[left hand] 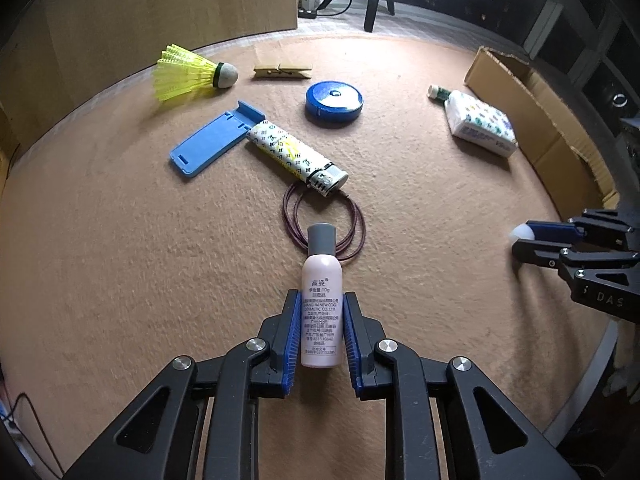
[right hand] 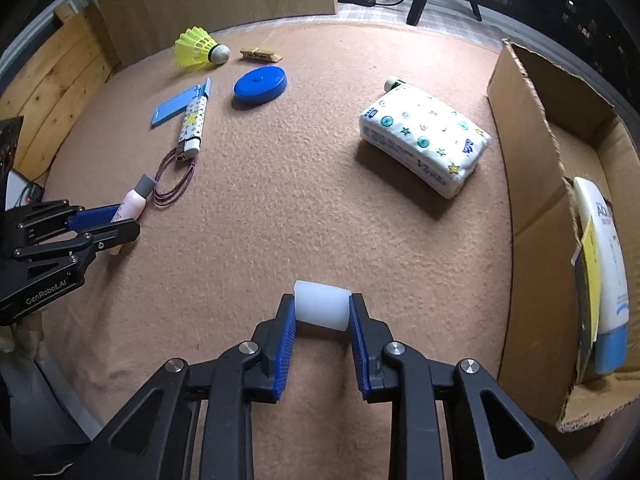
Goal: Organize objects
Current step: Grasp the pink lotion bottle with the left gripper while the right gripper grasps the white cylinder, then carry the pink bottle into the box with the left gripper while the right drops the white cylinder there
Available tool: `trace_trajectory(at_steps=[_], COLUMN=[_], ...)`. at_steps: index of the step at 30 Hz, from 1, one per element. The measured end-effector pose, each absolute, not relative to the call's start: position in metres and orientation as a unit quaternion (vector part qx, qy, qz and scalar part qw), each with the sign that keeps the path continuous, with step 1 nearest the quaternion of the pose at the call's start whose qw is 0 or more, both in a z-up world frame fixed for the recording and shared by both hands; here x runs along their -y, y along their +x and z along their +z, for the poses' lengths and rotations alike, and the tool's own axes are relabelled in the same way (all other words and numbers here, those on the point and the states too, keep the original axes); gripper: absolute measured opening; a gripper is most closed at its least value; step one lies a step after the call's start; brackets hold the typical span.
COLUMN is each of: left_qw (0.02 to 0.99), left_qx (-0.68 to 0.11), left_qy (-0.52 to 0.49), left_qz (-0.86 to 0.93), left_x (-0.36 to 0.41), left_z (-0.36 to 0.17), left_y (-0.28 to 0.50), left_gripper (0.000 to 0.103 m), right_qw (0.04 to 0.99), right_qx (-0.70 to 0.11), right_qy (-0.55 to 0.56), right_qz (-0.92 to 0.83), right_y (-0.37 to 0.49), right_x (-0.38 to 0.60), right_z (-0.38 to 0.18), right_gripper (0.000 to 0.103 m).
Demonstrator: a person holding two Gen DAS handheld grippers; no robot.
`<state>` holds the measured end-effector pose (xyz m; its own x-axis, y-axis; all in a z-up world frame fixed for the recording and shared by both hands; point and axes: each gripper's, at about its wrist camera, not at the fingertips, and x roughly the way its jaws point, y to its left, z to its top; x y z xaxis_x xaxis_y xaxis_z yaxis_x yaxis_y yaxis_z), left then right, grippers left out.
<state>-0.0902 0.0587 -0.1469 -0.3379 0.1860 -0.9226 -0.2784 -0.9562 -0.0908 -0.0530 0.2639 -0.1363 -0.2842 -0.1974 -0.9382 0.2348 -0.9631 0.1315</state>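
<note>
My left gripper [left hand: 322, 300] is shut on a pink bottle [left hand: 322, 300] with a grey cap, lying on the tan cloth; it also shows in the right wrist view [right hand: 132, 204]. My right gripper [right hand: 322, 304] is shut on a white cylinder [right hand: 321, 307], just above the cloth. In the left wrist view the right gripper [left hand: 520, 240] is at the right edge with the white cylinder [left hand: 520, 234] showing at its tips. A cardboard box [right hand: 520, 128] stands at the right, holding a white and blue tube [right hand: 608, 280].
On the cloth lie a patterned lighter [left hand: 294, 152], a coil of dark red cord [left hand: 324, 220], a blue phone stand [left hand: 216, 140], a yellow shuttlecock [left hand: 192, 74], a wooden clothespin [left hand: 282, 72], a blue round tape measure [left hand: 334, 100], a tissue pack [right hand: 424, 140] and a small green vial [left hand: 438, 93].
</note>
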Motion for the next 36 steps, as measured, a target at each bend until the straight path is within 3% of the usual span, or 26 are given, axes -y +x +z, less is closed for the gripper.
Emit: trace_trajectory(at_steps=[16,25,36], left_qw=[0.182,0.226,0.279], left_qx=[-0.020,-0.030,-0.039], left_qy=[-0.515,-0.490,-0.475], left_qz=[0.837,0.842,0.834], left_x=[-0.096,-0.161,-0.261], left_z=[-0.092,-0.068,-0.058], left_y=[-0.090,-0.112,-0.144], left_gripper=[0.022,0.022,0.022], right_qw=[0.131,0.093,0.035], right_qx=[0.028,0.050,0.076], right_qy=[0.521,0.484,0.481], right_qz=[-0.843,-0.869,-0.873], right_y=[-0.051,-0.053,-0.065], right_x=[-0.302,-0.360,-0.436], right_z=[-0.075,-0.040,-0.045], right_gripper=[0.023,0.023,0.023])
